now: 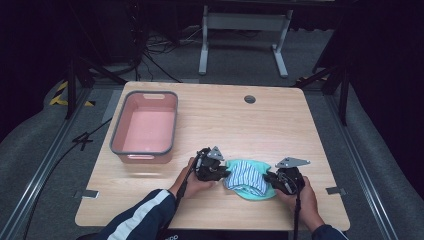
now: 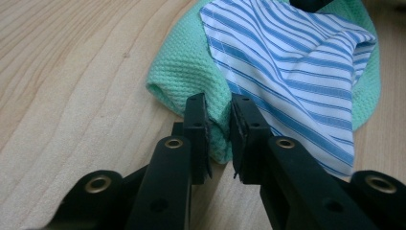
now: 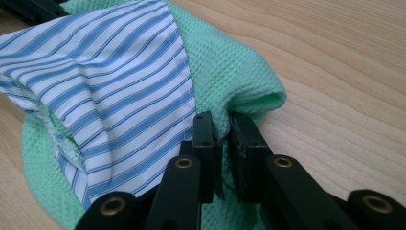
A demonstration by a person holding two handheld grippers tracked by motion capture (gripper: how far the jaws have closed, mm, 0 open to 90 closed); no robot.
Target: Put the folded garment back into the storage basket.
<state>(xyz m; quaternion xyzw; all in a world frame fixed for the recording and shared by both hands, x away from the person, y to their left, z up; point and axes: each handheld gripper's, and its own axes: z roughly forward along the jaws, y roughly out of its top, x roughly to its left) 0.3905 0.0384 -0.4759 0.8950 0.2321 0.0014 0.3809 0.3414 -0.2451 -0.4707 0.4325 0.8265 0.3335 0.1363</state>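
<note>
left gripper (image 2: 220, 125): fingers (image 2: 197, 129) pinched on a fold of the green cloth (image 2: 184, 72) at its edge, fabric bunched between the pads. right gripper (image 3: 224, 139): fingers (image 3: 207, 143) likewise pinched on a fold of the same green cloth at the opposite edge. both grips look set.

cloth lies on the counter (image 1: 240, 120) near the front edge, between the two grippers, left gripper (image 1: 212, 167) at one end and right gripper (image 1: 282, 180) at the other. a blue-and-white striped cloth (image 1: 247, 177) sits on top of the green one, loosely folded, not pinched by either side as far as visible.

pink bin (image 1: 145, 127) stands well apart at the counter's far left, nothing inside it.

judgement: grasp stage done; cloth not yet lifted or moved. left to do, probably: raise or fold the pair together, perhaps carry to the bin. striped piece rides loose and may slide off.
</note>
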